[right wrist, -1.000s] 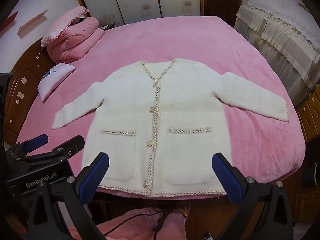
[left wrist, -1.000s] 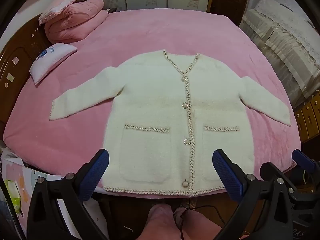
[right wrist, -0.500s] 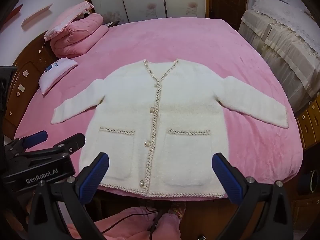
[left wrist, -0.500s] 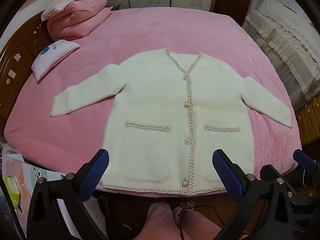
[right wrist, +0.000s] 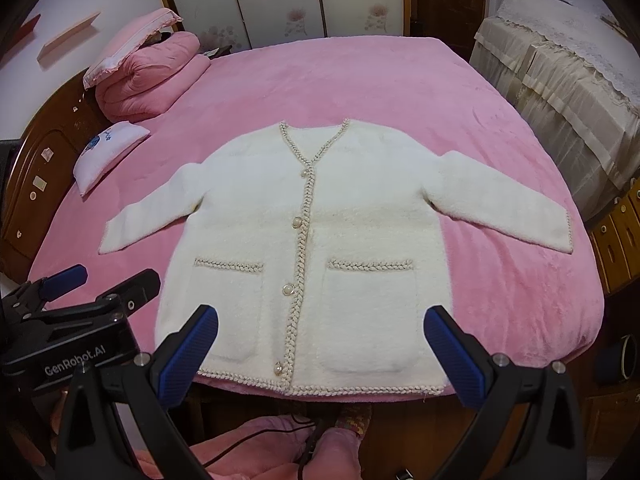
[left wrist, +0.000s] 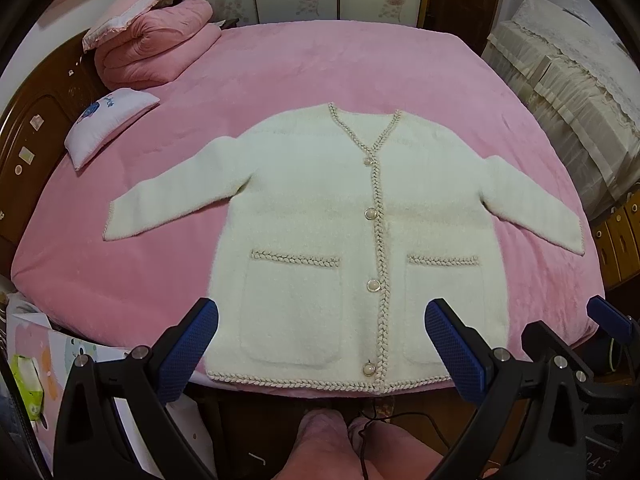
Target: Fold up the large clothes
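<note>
While the cream cardigan lies flat and buttoned on the pink bed, sleeves spread wide, its hem sits at the bed's near edge. Left gripper and right gripper hover above that hem, jaws spread wide, holding nothing. Beyond the cardigan's left sleeve, a small pillow and folded quilt.

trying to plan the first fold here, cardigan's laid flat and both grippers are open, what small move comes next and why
Probably lower the left gripper toward the left sleeve cuff. The cream cardigan lies flat and buttoned on the pink bed with both sleeves spread outward, and both the left and the right gripper hover open and empty above the hem, so folding a sleeve in seems first.
</note>
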{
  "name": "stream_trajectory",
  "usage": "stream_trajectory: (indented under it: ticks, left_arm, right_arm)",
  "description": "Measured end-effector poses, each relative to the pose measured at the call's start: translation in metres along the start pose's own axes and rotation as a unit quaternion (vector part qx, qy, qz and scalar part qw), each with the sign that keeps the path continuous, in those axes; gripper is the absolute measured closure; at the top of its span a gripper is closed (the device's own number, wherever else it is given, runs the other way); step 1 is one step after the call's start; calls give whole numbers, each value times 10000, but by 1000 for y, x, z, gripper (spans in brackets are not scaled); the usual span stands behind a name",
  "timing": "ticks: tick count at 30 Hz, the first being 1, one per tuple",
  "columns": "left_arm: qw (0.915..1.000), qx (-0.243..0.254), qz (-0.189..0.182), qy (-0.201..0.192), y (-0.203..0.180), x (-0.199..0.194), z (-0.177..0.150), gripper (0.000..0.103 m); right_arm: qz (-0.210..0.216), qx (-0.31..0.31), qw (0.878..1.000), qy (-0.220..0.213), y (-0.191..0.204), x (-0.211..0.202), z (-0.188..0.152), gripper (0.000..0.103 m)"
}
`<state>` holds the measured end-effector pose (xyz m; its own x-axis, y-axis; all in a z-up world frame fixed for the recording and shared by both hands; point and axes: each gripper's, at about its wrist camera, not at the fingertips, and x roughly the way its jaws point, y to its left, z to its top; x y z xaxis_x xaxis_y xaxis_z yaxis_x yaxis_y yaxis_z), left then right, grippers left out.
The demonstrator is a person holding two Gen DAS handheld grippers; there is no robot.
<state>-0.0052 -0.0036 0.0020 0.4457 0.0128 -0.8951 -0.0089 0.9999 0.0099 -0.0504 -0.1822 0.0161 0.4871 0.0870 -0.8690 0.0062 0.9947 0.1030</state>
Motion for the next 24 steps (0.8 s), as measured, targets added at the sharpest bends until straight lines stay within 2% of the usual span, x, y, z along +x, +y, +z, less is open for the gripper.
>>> stream_trajectory:
  ticks: [24]
  left_arm:
    - [10000,-58,42,37,-6,-2,-7,1]
  right_arm:
    - [58,13,10000,29,-5,1,-2,0]
